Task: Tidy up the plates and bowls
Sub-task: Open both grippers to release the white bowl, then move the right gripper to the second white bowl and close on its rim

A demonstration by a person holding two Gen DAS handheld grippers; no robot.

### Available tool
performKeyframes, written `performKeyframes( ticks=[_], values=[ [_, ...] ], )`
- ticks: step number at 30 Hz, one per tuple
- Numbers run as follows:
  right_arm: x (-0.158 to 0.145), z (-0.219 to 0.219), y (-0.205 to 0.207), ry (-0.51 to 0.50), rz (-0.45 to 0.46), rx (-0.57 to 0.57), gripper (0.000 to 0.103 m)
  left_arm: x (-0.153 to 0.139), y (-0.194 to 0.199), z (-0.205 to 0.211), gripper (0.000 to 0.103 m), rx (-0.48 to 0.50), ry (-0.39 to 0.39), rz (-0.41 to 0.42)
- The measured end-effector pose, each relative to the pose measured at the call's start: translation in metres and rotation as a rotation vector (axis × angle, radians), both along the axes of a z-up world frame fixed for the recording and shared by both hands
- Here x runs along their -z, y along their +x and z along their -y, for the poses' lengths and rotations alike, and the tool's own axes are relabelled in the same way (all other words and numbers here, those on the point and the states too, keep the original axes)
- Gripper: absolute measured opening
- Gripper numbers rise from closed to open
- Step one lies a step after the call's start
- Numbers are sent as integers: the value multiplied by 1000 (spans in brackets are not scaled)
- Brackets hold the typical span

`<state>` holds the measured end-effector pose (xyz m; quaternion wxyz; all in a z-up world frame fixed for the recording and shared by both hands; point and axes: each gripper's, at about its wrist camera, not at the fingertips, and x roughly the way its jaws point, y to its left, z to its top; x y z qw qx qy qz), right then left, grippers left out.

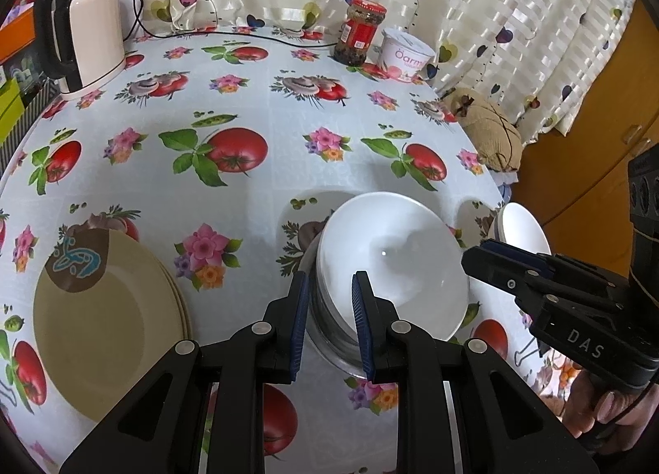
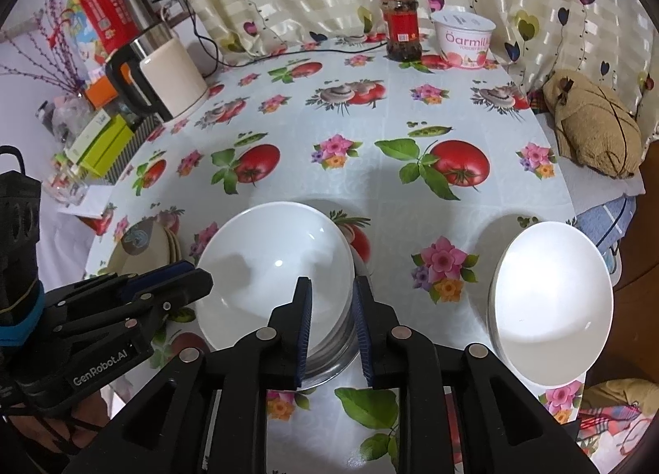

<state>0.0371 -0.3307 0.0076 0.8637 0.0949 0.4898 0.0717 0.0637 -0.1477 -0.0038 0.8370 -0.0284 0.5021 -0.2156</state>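
the white bowl (image 2: pixel 272 268) sits tilted on a steel bowl (image 2: pixel 333 354) mid-table, its rim between the narrow jaws of both the left gripper (image 1: pixel 329 323) and right gripper (image 2: pixel 331 325), neither clearly clamping, so release gently and level it.

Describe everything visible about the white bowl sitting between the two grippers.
The white bowl is round, glossy and plain, ceramic by its look, and empty, with a bright glint inside. It sits tilted on top of a bowl stack whose lowest piece looks shiny and metallic, on the tablecloth. The left gripper and right gripper each straddle its near rim; whether the pads press is unclear.
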Motion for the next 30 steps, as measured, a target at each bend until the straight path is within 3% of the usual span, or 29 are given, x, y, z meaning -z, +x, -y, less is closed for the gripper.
performKeyframes(
  ticks=[30],
  values=[
    [-24, 21, -16, 12, 65, 44, 41, -28, -6, 12, 23, 24, -40, 66]
  ],
)
